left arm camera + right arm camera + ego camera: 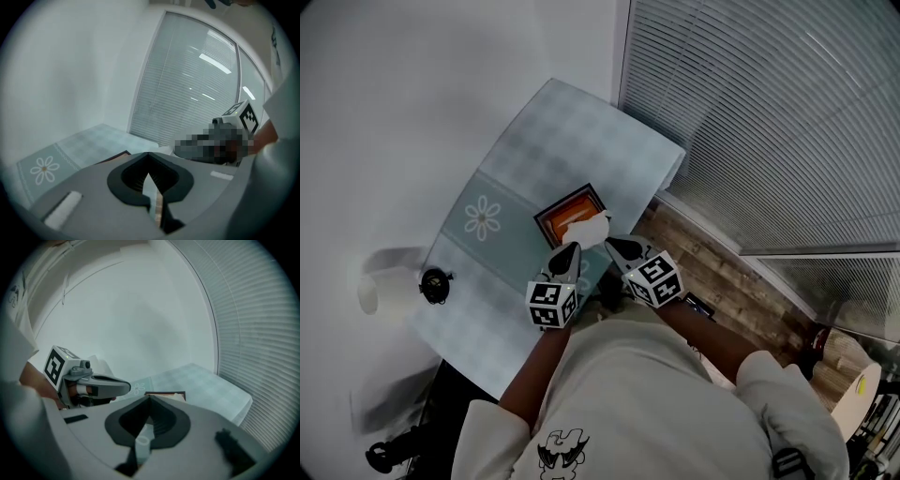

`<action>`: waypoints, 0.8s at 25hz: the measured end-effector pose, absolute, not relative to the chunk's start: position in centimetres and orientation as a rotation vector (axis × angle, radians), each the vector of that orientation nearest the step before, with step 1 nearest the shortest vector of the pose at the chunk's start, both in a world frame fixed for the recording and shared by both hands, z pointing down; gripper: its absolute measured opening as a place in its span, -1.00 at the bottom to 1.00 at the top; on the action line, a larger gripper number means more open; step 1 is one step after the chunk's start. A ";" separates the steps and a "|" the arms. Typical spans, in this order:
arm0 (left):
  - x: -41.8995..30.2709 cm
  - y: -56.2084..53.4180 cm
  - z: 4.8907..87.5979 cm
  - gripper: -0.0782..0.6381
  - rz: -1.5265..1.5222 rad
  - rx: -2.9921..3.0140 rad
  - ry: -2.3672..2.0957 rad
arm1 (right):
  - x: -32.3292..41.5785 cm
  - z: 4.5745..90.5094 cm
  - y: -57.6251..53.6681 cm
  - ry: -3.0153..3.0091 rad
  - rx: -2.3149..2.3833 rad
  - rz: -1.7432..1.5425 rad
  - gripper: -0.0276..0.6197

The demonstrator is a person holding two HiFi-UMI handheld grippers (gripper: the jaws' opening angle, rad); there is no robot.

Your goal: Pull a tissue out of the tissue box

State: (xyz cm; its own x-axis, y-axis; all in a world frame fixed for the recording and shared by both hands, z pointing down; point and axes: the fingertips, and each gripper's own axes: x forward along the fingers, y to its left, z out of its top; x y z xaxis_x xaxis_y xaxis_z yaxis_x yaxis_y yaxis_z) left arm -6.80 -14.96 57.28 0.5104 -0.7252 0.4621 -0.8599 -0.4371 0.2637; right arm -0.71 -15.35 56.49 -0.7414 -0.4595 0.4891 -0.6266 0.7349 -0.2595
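On the pale checked tablecloth [581,141] stands the tissue box [570,208], orange with a dark frame. A white tissue [586,229] bunches up out of its slot. My right gripper [609,242] is shut, its tip at the right end of that tissue and pinching it. Just left of the tissue, my left gripper [574,247] is shut with nothing visible in it. In the right gripper view the closed jaws [149,397] hide the pinch; the box's edge [164,393] shows beyond. The left gripper view shows closed jaws [149,154] over the box's corner [115,157].
A daisy motif [483,217] marks the cloth left of the box. A small black object [436,284] sits at the table's left edge, with a white paper roll [382,286] beside it. Window blinds [769,122] and wooden floor [722,272] lie to the right.
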 end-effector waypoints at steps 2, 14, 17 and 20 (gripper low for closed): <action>-6.4 -14.4 55.4 -0.76 0.341 2.320 -1.311 | -0.2 55.1 -14.8 -2.564 0.853 0.556 -0.87; -5.0 -11.2 46.7 -0.76 0.190 2.462 -1.317 | 2.1 47.7 -10.0 -2.675 0.947 0.569 -0.87; -4.4 -10.3 45.4 -0.76 0.149 2.478 -1.292 | 1.9 46.5 -8.4 -2.698 0.941 0.575 -0.87; -4.2 -10.0 45.6 -0.76 0.146 2.478 -1.289 | 1.7 46.5 -7.9 -2.702 0.942 0.580 -0.87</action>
State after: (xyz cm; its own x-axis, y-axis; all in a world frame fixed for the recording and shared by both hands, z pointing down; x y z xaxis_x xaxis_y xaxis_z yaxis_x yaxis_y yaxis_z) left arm -4.19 -10.00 45.60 0.5826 -0.7748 0.2455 -0.8101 -0.5290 0.2528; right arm 1.66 -7.89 46.48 -0.7698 -0.5461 0.3306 -0.6336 0.7163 -0.2924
